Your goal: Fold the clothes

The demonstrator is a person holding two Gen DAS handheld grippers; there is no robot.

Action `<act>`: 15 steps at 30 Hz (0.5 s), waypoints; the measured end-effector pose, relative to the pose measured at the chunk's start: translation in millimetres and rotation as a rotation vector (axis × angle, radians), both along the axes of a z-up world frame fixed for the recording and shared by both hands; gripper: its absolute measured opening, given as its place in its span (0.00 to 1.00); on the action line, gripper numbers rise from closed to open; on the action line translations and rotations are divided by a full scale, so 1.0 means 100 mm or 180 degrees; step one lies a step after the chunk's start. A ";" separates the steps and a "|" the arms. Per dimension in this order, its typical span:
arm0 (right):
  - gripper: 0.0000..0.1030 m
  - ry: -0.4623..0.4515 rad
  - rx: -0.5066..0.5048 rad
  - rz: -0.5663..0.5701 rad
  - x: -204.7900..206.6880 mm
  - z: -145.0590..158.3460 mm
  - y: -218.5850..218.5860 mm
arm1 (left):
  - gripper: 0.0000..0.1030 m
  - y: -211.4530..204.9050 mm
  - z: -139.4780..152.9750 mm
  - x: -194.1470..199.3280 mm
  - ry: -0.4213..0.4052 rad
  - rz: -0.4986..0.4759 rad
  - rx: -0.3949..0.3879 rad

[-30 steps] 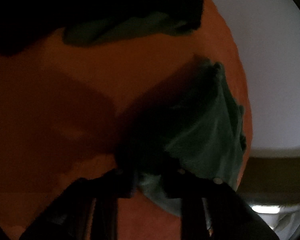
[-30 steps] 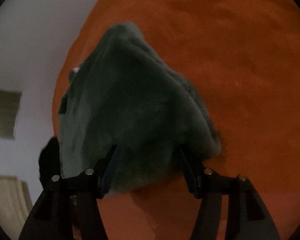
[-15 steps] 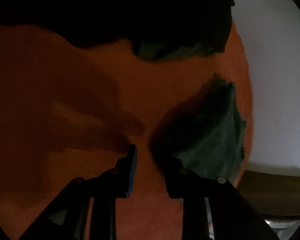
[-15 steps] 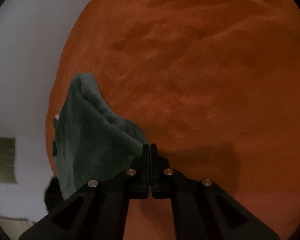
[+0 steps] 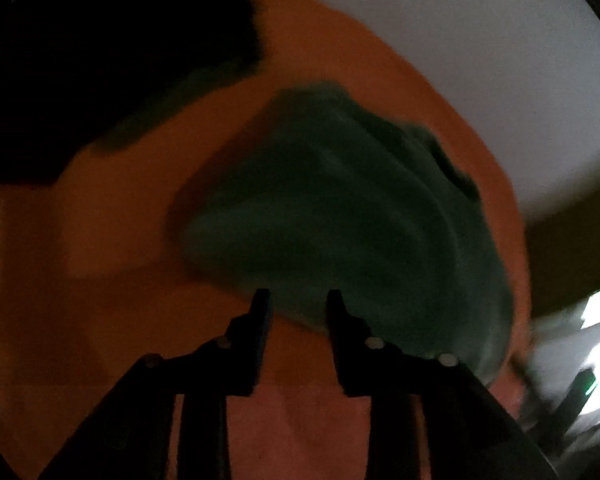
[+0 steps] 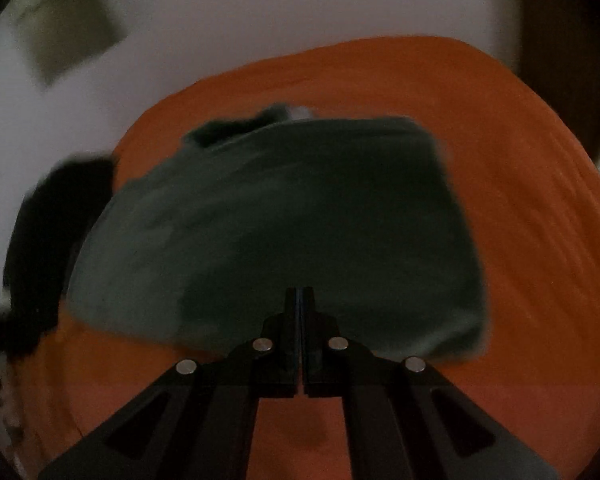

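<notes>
From the left wrist camera, the left gripper [image 5: 296, 300] hangs over the near edge of a folded dark green fleece garment [image 5: 360, 216] lying on the orange blanket [image 5: 100, 220] – jaws partway apart and opening, nothing pinched between them. Pretty dim and blurry there. Over on the right wrist camera, the right gripper [image 6: 299, 300] has its jaws pressed fully together on nothing, hovering over the same garment [image 6: 284, 216] – a neat rectangle on the blanket [image 6: 532, 200].
</notes>
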State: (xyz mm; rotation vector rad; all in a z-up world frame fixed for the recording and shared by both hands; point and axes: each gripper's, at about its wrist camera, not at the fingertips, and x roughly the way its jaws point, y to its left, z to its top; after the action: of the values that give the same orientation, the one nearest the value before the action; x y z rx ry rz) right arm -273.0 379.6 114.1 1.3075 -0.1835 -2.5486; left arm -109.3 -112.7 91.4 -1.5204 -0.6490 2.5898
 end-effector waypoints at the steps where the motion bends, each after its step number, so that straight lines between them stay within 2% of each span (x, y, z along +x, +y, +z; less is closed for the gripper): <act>1: 0.01 -0.0037 0.0006 0.0110 -0.03 -0.02 -0.14 | 0.38 0.15 -0.02 -0.06 -0.0002 -0.0122 -0.0039; 3: 0.01 -0.0241 -0.0077 0.0224 -0.13 -0.12 -0.36 | 0.38 0.39 -0.11 -0.19 -0.0076 -0.0312 -0.0042; 5: 0.01 -0.0381 -0.0094 0.0280 -0.15 -0.23 -0.49 | 0.38 0.61 -0.28 -0.38 -0.0264 -0.0434 -0.0073; 9: 0.01 -0.0619 -0.0085 0.0329 -0.18 -0.48 -0.67 | 0.42 0.87 -0.73 -0.67 -0.0692 -0.0519 -0.0345; 11: 0.01 -0.0762 -0.0132 0.0270 -0.22 -0.64 -0.65 | 0.43 0.86 -0.76 -0.67 -0.0694 -0.0524 -0.0366; 15: 0.00 -0.0844 -0.0205 0.0205 -0.12 -0.67 -0.52 | 0.43 0.74 -0.72 -0.59 -0.0745 -0.0505 -0.0314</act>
State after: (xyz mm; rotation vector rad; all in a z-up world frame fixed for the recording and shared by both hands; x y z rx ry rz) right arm -285.0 327.4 47.1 1.5951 -0.2681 -2.2898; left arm -168.3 -39.1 19.4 -1.8422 -0.4023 2.3819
